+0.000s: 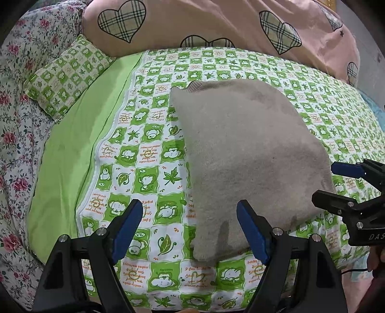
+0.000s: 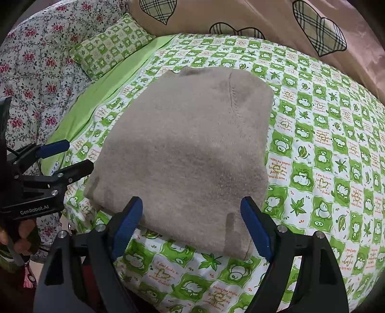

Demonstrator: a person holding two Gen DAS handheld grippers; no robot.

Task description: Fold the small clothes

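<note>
We see a folded grey fleece garment lying on the green-checked cartoon bedsheet. Behind-left rests a small matching checked pillow, apparently against the floral quilt. A pink heart-patterned duvet lies behind.

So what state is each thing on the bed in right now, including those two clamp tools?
Grey garment: folded into a compact rectangle, lying flat on the bedsheet, not gripped.
Left hand-held gripper: open, holding nothing, at the garment's near corner.
Right hand-held gripper: open, holding nothing, at the garment's near edge.
Green patterned bedsheet: spread flat.
Small green pillow: lying at the bed's far left.
Pink heart quilt: bunched along the far side.
</note>
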